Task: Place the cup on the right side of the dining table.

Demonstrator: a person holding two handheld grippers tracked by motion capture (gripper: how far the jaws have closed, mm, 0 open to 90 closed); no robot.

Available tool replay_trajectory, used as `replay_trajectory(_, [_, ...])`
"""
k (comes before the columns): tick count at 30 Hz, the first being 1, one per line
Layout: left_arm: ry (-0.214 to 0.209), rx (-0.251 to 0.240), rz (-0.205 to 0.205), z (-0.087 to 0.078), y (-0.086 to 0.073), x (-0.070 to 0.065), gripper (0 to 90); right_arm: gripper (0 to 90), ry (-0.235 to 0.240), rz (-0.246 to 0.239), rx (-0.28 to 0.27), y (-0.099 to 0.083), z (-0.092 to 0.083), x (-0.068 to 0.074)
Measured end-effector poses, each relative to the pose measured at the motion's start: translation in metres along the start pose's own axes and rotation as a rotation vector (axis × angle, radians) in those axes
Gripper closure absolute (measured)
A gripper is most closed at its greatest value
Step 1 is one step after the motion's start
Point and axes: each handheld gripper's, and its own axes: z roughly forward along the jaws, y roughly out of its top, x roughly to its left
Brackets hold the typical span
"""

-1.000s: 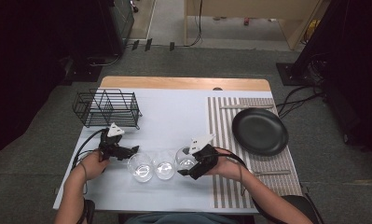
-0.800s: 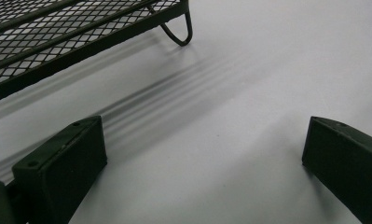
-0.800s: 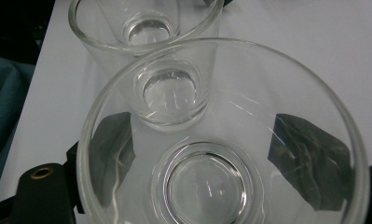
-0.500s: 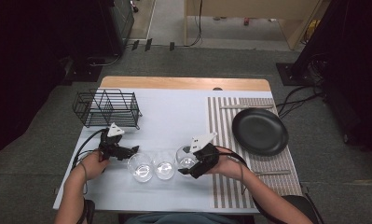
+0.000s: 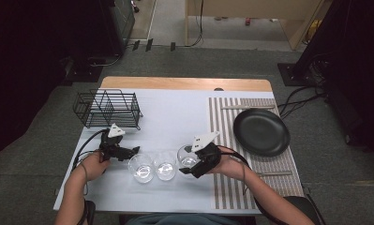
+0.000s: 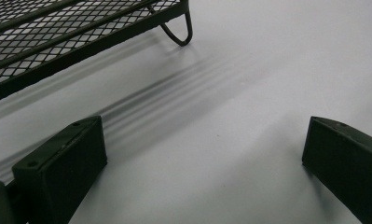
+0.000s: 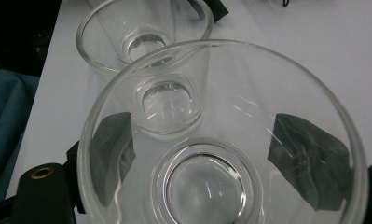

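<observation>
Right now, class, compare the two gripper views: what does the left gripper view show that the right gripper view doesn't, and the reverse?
Left gripper view: the black wire rack, its mesh and foot, with the left gripper open over bare table. Right gripper view: three clear glasses in a row, the right gripper closed on the nearest glass. Shared: the pale table surface and a pair of black jaws.

black wire rack [image 5: 107, 108], black plate [image 5: 261, 131], striped mat [image 5: 222, 117]
</observation>
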Motion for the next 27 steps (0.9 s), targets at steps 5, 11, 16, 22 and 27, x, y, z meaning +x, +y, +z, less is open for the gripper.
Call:
replay_trajectory(5, [0.0,0.0,0.0,0.0,0.0,0.0,0.0,19.6,-0.004,0.001,-0.007,0.0009,-0.0014,-0.0006])
replay_trajectory(11, [0.0,0.001,0.0,0.0,0.0,0.0,0.0,19.5,-0.004,0.008,-0.005,0.0013,-0.0027,-0.001])
replay_trajectory(16, [0.0,0.001,0.0,0.0,0.0,0.0,0.0,19.6,-0.006,0.019,-0.006,0.0012,-0.0031,-0.0027])
replay_trajectory(22, [0.0,-0.001,0.0,0.0001,-0.0001,0.0,0.0,19.6,-0.022,0.032,0.002,0.0007,-0.0035,-0.0042])
replay_trajectory(27, [0.0,-0.001,0.0,0.0001,-0.0001,0.0,0.0,19.6,-0.028,0.043,0.0,0.0004,-0.005,-0.0061])
